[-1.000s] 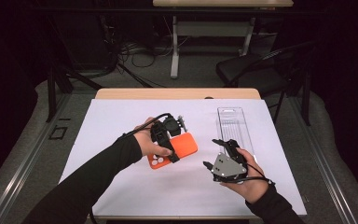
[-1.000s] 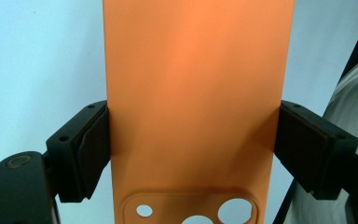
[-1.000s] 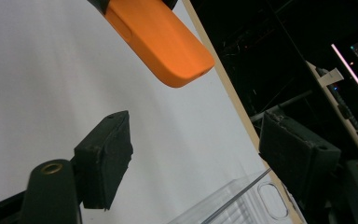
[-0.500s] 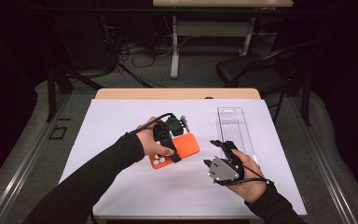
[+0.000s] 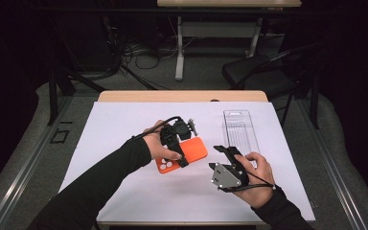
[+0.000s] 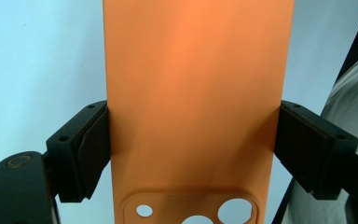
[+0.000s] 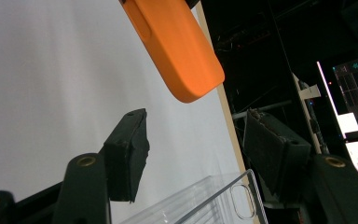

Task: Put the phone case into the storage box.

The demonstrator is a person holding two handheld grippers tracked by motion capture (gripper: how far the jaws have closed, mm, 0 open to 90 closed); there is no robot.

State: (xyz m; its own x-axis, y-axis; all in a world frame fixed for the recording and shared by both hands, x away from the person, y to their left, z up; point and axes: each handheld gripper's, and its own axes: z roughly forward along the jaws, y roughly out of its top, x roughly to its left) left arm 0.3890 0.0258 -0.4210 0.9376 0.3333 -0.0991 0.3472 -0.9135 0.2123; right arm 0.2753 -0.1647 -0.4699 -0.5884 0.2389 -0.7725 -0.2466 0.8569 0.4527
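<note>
**Left claw clamped on orange phone case; right claw unladen**

1. Left claw (image 5: pixel 186 143): In the high view I read it at frame centre, carried by the left hand (image 5: pixel 159 146) above the white sheet (image 5: pixel 124 124) that covers the desk (image 5: pixel 182 96). In the left gripper view both black pads press against the long edges of the orange phone case (image 6: pixel 193 93). The claw is clenched on the case across its width. The camera cut-outs of the case sit at the bottom of that frame, between the jaws.

2. Phone case position: In the high view the case (image 5: pixel 182 155) lies at frame centre, slanted, with its cut-out end toward the lower left and its plain end toward the upper right. In the right gripper view its plain rounded end (image 7: pixel 177 51) enters from the top of the frame, clear of the sheet below it.

3. Right claw (image 5: pixel 227 155): In the high view I read it just right of centre, held by the right hand (image 5: pixel 256 175), near the case and apart from it. In the right gripper view its jaws stand apart with nothing between them. They have just been closing. The claw is released.

4. Clear plastic tray (image 5: pixel 240 130): It rests on the sheet in the right half of the high view, just above the right claw. Its near end (image 7: pixel 205 200) appears at the bottom of the right gripper view.
</note>
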